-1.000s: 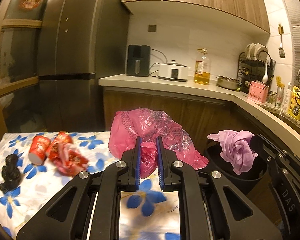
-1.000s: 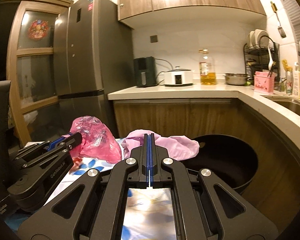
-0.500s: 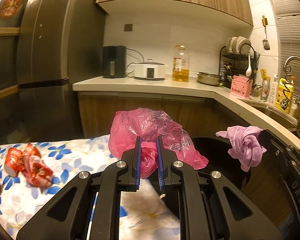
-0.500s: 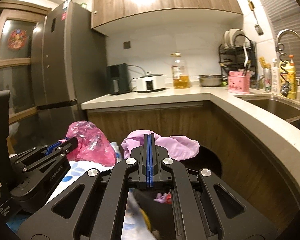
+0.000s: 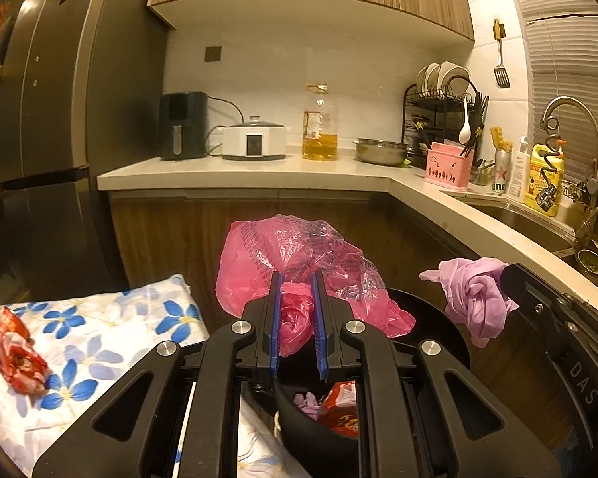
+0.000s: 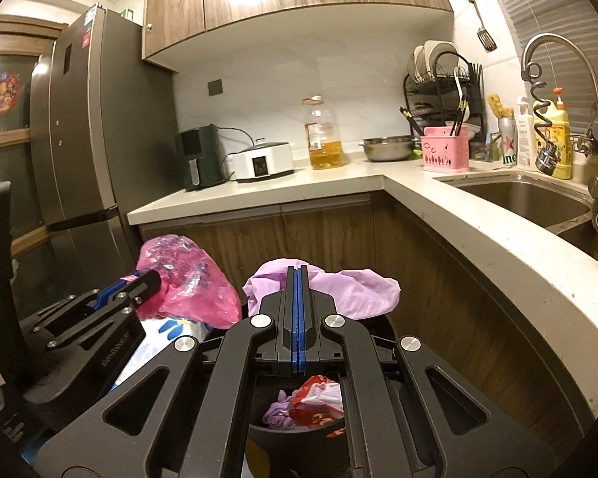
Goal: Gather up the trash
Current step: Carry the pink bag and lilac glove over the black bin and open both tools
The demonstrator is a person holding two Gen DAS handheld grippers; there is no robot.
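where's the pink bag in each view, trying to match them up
Left wrist: pink bag centre, clamped in the left gripper, above the black bin.
Right wrist: pink bag at left of centre, held by the left gripper.
Shared landmark: the oil bottle on the counter.

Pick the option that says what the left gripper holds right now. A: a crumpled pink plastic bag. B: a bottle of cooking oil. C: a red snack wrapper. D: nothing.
A: the left gripper has its jaws closed on the crumpled pink plastic bag, held above the black bin.
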